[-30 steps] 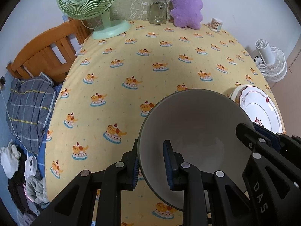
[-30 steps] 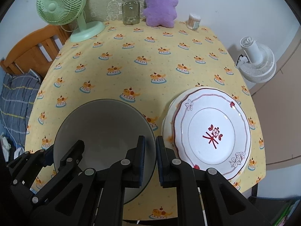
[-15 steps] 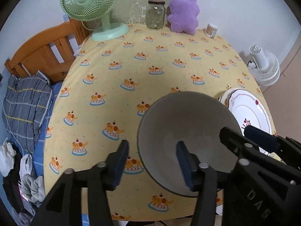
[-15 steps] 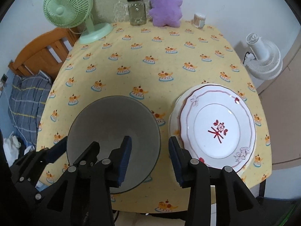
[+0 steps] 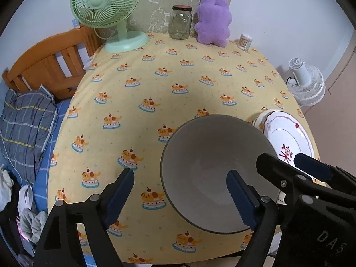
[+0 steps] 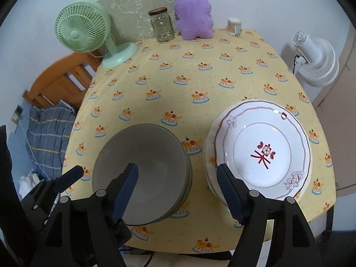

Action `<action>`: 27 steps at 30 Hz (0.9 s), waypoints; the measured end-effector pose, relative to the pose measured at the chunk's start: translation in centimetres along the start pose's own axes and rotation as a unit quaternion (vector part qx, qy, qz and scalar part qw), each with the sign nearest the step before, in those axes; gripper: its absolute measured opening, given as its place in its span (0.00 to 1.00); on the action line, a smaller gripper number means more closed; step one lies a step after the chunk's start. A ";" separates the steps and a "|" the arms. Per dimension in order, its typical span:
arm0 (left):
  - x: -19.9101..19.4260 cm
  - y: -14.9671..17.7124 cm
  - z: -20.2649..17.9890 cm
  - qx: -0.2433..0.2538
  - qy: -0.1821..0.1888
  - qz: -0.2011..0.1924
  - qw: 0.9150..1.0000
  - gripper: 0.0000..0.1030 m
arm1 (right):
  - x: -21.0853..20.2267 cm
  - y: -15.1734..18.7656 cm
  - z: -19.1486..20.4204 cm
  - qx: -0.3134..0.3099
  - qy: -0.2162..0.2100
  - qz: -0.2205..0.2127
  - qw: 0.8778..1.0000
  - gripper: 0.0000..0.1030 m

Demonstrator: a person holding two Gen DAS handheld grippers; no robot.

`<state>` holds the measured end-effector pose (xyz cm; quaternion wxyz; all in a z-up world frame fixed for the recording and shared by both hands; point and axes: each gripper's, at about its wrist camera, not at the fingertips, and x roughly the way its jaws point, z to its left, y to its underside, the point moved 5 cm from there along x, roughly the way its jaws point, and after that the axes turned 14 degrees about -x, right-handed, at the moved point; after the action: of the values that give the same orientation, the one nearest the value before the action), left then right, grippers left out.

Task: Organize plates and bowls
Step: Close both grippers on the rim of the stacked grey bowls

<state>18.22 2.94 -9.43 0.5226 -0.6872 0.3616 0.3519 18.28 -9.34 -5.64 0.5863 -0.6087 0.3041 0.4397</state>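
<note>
A stack of grey bowls stands near the table's front edge; it shows in the left wrist view too. To its right is a stack of white plates with a red flower mark, also in the left wrist view. My left gripper is open and empty, raised above the bowls' left rim. My right gripper is open and empty, raised above the gap between bowls and plates. Each gripper shows at the edge of the other's view.
The table has a yellow patterned cloth. At its far edge stand a green fan, a glass jar, a purple plush toy and a small cotton-swab pot. A white floor fan stands right; a wooden bed is left.
Both grippers were shut on the top bowl's rim; they have opened, let go and pulled back and up. The bowl stays on the stack.
</note>
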 end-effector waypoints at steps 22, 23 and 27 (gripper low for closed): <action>3.4 0.2 0.7 -0.070 -0.104 0.028 0.992 0.84 | 7.2 -0.7 -2.3 0.006 -0.119 0.079 0.990 0.63; 3.5 0.3 0.6 -0.073 -0.105 0.030 0.991 0.84 | 7.2 -0.9 -2.1 -0.004 -0.118 0.074 0.990 0.60; 4.0 0.6 0.4 -0.065 -0.120 0.039 0.990 0.82 | 8.1 -0.6 -1.7 -0.011 -0.132 0.098 0.986 0.45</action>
<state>19.59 2.75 -13.21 0.5022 -0.6577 0.2991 0.4752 22.57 -9.73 -12.72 0.5683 -0.5190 0.2771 0.5752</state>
